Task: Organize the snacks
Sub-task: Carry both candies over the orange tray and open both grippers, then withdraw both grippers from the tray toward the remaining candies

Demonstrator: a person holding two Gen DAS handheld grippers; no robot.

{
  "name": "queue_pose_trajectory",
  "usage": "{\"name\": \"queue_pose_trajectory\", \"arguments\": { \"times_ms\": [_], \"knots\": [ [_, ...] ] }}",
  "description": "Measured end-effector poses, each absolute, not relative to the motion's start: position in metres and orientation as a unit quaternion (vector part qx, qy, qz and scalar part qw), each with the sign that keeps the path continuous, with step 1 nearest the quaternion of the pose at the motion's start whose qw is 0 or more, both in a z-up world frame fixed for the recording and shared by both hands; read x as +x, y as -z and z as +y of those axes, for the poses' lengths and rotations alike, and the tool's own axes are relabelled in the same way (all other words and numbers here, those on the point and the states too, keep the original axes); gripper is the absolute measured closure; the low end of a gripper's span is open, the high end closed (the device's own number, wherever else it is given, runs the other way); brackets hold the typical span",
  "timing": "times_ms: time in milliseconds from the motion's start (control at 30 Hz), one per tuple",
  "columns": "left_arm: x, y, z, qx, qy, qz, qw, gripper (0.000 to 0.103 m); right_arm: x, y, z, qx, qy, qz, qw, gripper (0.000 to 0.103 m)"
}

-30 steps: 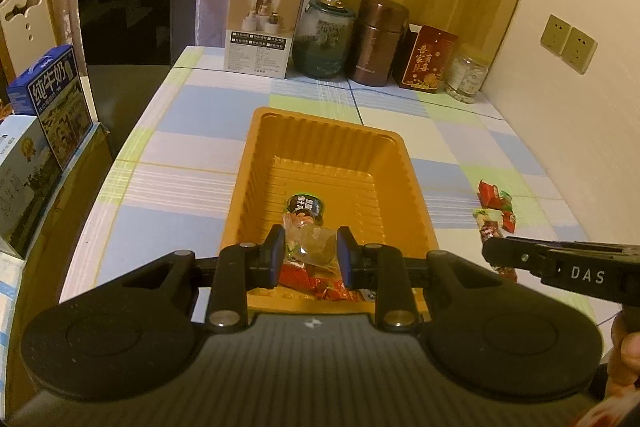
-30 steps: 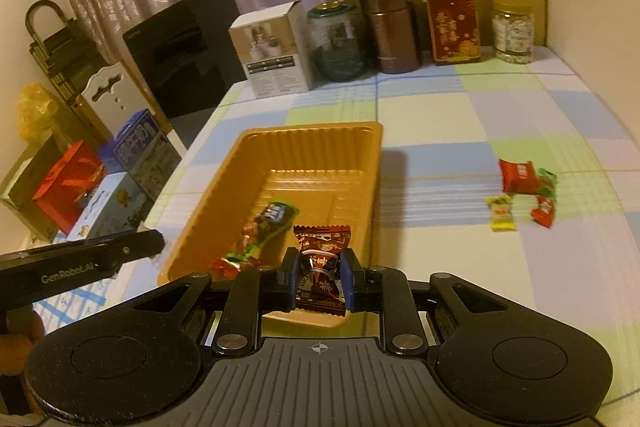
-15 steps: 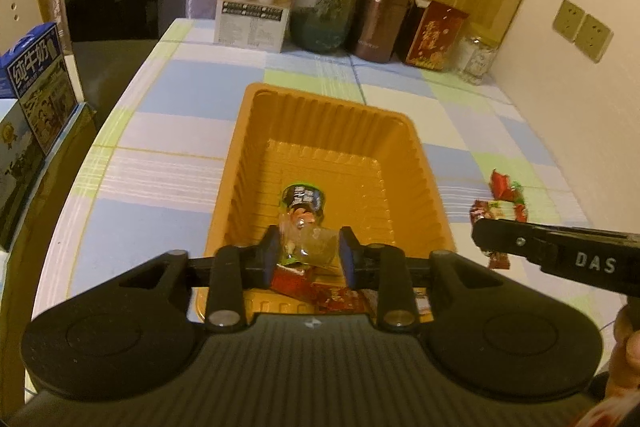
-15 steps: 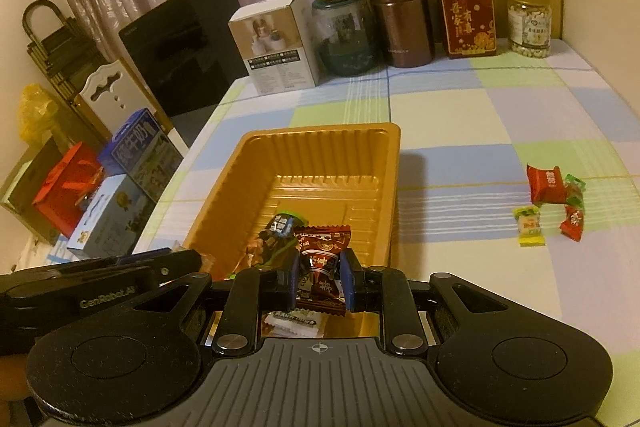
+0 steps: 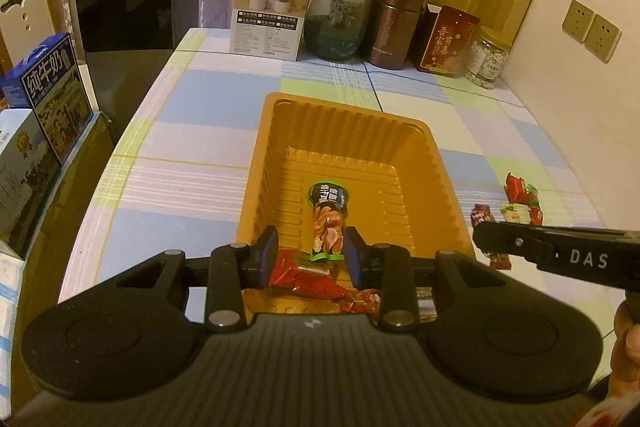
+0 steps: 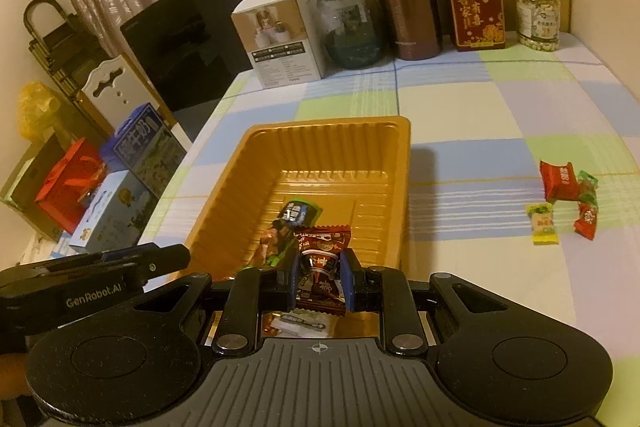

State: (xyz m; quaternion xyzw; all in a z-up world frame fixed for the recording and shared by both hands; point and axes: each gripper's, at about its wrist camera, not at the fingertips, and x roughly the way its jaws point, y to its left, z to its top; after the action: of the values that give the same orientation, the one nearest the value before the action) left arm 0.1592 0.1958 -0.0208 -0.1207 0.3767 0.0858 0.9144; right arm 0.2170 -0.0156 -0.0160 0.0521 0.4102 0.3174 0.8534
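An orange plastic tray (image 5: 276,147) (image 6: 224,203) stands mid-table. A long green-and-black snack packet (image 5: 327,223) (image 6: 294,213) lies in it, with red wrappers (image 5: 316,279) at the near end. My left gripper (image 5: 310,257) is open above the tray's near end, fingers either side of the long packet and apart from it. My right gripper (image 6: 322,281) is shut on a dark brown candy packet (image 6: 322,259) and holds it over the tray's near right part. Several loose candies (image 6: 564,203) (image 5: 520,199) lie on the cloth to the right.
Along the back stand a white box (image 5: 272,11), a glass jar (image 5: 338,19), a brown canister (image 5: 394,21), a red box (image 5: 446,41) and a nut jar (image 5: 486,57). Milk cartons (image 5: 48,95) sit off the left edge. A wall runs on the right.
My left gripper has opened and let go of the long packet, which now lies in the tray. My right gripper has moved left with the brown packet, over the tray.
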Motion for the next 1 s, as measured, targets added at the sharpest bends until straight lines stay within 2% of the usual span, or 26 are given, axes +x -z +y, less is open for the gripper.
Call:
{"name": "queue_pose_trajectory", "arguments": {
  "times_ms": [467,500,533,600,1000],
  "knots": [
    [0.158,0.026,0.198,-0.130,-0.085,0.381,0.912,0.071,0.224,0.012,0.004,0.060,-0.341,0.401,0.848,0.080],
    [0.158,0.026,0.199,-0.131,-0.086,0.380,0.912,0.071,0.224,0.012,0.004,0.065,-0.341,0.399,0.848,0.075],
    [0.157,0.026,0.199,-0.132,-0.086,0.380,0.912,0.071,0.225,0.011,0.002,0.070,-0.341,0.397,0.849,0.059],
    [0.155,0.026,0.199,-0.132,-0.087,0.379,0.912,0.071,0.225,0.010,-0.003,0.083,-0.333,0.391,0.854,0.035],
    [0.143,0.022,0.177,-0.135,-0.082,0.378,0.912,0.065,0.211,0.020,-0.068,0.125,-0.262,0.415,0.862,0.035]
  ]
}}
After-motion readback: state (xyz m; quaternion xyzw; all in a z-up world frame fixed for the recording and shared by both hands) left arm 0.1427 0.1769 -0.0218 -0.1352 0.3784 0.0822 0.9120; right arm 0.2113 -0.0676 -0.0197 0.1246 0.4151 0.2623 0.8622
